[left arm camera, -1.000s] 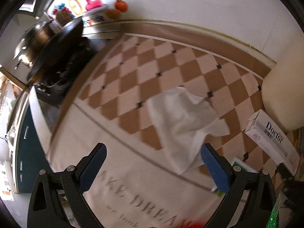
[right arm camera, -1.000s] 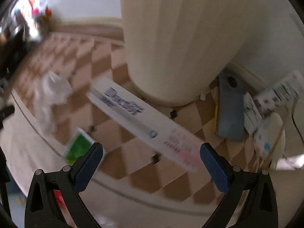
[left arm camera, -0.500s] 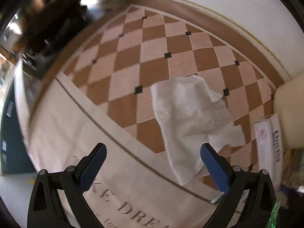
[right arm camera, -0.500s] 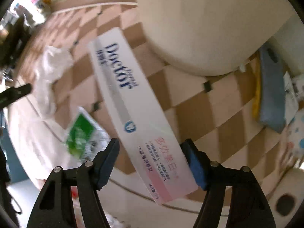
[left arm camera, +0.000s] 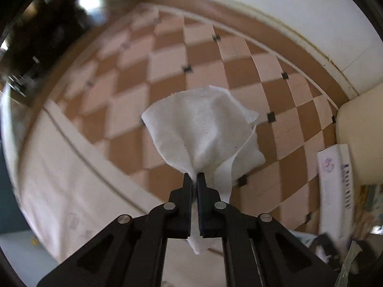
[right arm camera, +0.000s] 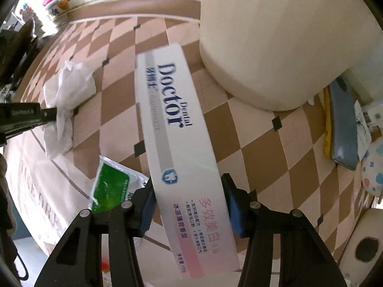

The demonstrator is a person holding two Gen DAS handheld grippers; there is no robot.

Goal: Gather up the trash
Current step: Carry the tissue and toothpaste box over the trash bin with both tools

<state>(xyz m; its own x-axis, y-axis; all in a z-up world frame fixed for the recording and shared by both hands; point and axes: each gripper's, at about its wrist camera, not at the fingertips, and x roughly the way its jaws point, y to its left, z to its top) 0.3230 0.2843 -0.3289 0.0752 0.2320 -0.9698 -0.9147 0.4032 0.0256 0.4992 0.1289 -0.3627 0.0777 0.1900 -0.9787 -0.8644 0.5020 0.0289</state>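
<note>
1. Two grips are forming: the left gripper (left arm camera: 194, 178) has its jaws pinched flat on the crumpled white paper tissue (left arm camera: 203, 129) on the checkered table (left arm camera: 167, 67).
2. Lift that tissue straight up.
3. The right gripper (right arm camera: 189, 199) has just been closing; its jaws bracket the long white toothpaste box (right arm camera: 177, 129), whose near end sits between the pads, contact unclear.
4. Squeeze squarely before lifting.

On the tiled floor (right arm camera: 241, 129) a toothpaste box (right arm camera: 177, 129) lies lengthwise from near to far, its near end between the jaws of the right gripper (right arm camera: 189, 198). A bin (right arm camera: 282, 38) stands just beyond it to the right, and a packet (right arm camera: 112, 186) lies at its near left, partly on a mat (right arm camera: 36, 186). Farther left a tissue (right arm camera: 69, 91) lies across the mat's edge, pinched in the left gripper (left arm camera: 194, 179); a flat pouch (right arm camera: 342, 124) lies to the right of the bin.
</note>
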